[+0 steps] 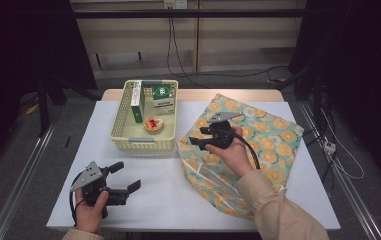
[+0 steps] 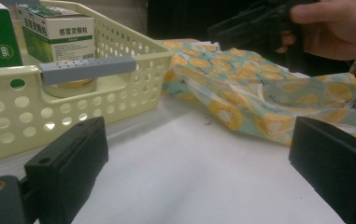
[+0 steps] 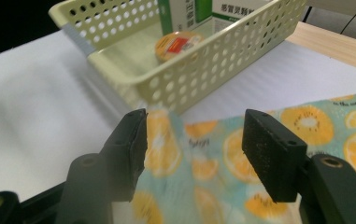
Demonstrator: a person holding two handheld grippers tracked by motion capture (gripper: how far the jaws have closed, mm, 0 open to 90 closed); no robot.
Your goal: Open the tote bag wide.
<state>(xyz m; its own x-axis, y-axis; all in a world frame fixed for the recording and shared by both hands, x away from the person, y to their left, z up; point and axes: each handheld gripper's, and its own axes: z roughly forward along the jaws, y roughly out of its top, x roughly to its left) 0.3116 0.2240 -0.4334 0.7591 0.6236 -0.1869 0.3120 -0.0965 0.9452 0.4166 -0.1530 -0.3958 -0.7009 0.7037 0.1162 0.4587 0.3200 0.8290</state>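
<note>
the cloth bag [image 1: 248,145] is laid flat on the right half of the white table [image 1: 148,190], in the middle right of the high view. it is light green-blue with orange and yellow fruit slices printed all over it, and it is soft and wrinkled, with white straps seen near its lower left side. its left corner is bunched up just beside the basket [image 1: 120,117], so it can probably be reached for filling.

the right gripper [image 1: 198,142] is held just over the left edge of the bag, by a hand that comes in from the lower right. its jaws are spread apart with nothing pinched between them; in the right gripper view the bag's cloth [image 3: 203,163] is seen below and beyond the gap, so the bag is judged to be let go.

the left gripper [image 1: 125,177] is kept low near the bottom left of the high view, well apart from the bag. its jaws are wide open too and nothing is held, as if it is kept waiting.

the pale yellow basket is placed in the upper middle, touching the bag's corner. two green and white boxes [image 1: 160,97] and a small round tin [image 1: 153,125] are kept inside it.
</note>
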